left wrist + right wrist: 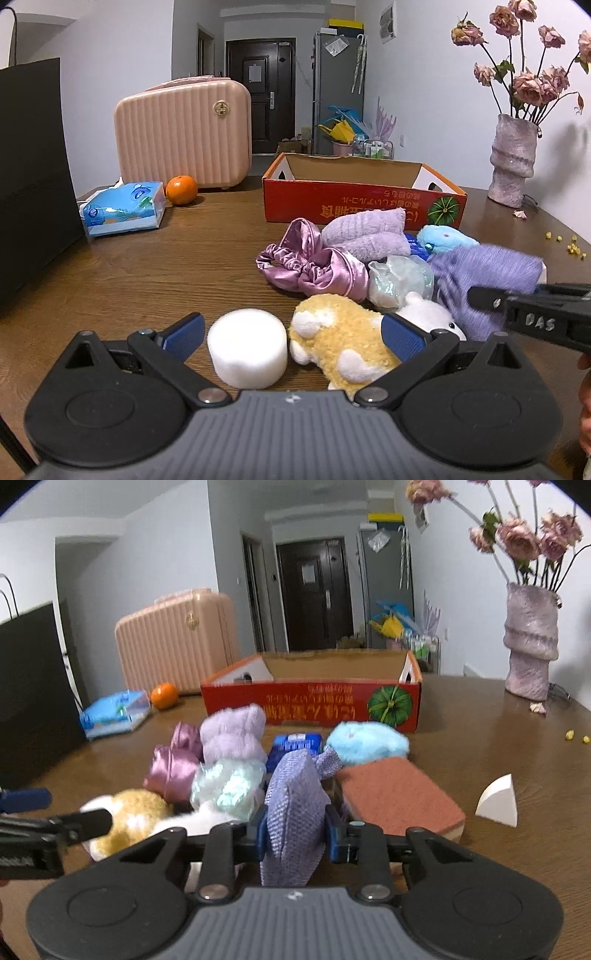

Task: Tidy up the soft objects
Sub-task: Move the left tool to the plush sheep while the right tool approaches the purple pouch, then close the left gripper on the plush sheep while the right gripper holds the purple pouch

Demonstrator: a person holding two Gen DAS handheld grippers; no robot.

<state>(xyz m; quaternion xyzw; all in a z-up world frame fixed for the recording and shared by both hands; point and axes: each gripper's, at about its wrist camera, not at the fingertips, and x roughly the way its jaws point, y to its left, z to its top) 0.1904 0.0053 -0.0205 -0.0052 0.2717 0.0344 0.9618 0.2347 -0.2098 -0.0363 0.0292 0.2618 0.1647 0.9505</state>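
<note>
Your right gripper (295, 834) is pinching the purple knit cloth (295, 812): both blue pads press its sides and the fabric bulges up between them. In the left wrist view the same cloth (487, 280) hangs from the right gripper (480, 295), which enters from the right edge.

Your left gripper (291, 332) is spread wide and holds nothing. Between its fingers sit the white foam cylinder (247, 347), upright on the table (129, 280), and the yellow plush toy (343, 339), just beside the cylinder; the right pad overlaps the plush.

Behind the plush: a white plush (432, 314), a pale crinkled pouf (399, 280), a pink satin scrunchie (314, 266), a lilac rolled towel (365, 232) and a blue plush (443, 238), all bunched together.

Right wrist view adds a brown sponge (399, 797) just right of the cloth and a white foam wedge (498, 801) apart from the pile.

Beyond the pile stands the red cardboard box (347, 203), open-topped. Further out: tissue pack (123, 208), orange (181, 190), pink suitcase (181, 133), vase (511, 162).
</note>
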